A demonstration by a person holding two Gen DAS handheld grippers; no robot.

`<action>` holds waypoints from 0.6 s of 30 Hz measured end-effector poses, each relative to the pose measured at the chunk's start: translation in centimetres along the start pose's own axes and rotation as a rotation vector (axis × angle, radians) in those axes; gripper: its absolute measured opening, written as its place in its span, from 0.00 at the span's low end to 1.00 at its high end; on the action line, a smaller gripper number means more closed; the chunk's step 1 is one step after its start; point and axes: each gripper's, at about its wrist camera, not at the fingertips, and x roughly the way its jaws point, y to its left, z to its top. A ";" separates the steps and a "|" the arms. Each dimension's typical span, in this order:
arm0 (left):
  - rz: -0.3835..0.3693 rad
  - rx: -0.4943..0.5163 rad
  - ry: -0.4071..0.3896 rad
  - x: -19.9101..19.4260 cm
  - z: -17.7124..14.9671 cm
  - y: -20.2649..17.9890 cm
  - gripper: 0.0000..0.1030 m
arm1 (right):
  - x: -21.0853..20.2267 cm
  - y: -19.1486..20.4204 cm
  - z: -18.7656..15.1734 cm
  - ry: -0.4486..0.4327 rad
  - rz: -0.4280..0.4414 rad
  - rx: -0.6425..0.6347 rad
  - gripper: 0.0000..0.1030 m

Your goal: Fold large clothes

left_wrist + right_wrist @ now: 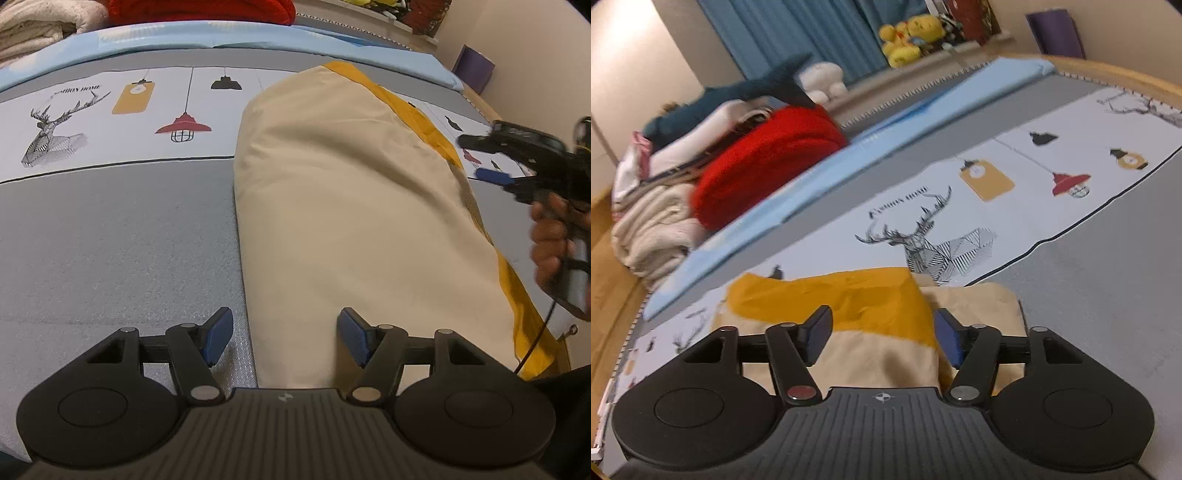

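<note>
A large cream garment with a mustard-yellow edge (351, 206) lies folded lengthwise on the bed (110, 229). My left gripper (286, 341) is open and empty, its blue pads straddling the garment's near left edge just above the cloth. My right gripper shows in the left wrist view (484, 158) at the garment's right side, held by a hand. In the right wrist view my right gripper (882, 338) is open over the garment's end (849, 302), where the yellow part lies on the cream part. Nothing is held.
The bed cover has a printed strip with a deer (51, 129) and lamps (183, 127). A red blanket (764, 158) and cream bedding (653, 229) are piled at the head of the bed. Plush toys (908, 37) sit on a sill. The wooden bed frame (1115, 70) runs along the far edge.
</note>
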 end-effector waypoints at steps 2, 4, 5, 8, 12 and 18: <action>-0.002 -0.002 0.002 0.3 0.0 0.3 0.68 | 2.1 -0.3 0.2 0.036 -0.004 0.032 0.63; -0.002 0.000 0.003 0.5 0.1 0.4 0.68 | 3.5 -0.3 0.0 0.058 0.021 0.067 0.61; -0.002 0.000 0.003 0.6 0.1 0.4 0.68 | 3.8 -0.2 0.1 0.060 0.041 0.073 0.58; -0.013 -0.002 0.004 0.7 0.3 0.3 0.68 | 3.8 0.5 1.0 0.010 0.073 0.043 0.00; -0.053 0.035 0.030 1.1 -0.1 -0.7 0.70 | 1.2 0.4 2.5 -0.215 0.008 0.046 0.00; -0.065 0.097 0.035 0.9 -0.7 -1.4 0.73 | 6.7 -1.6 0.5 0.076 -0.294 0.058 0.02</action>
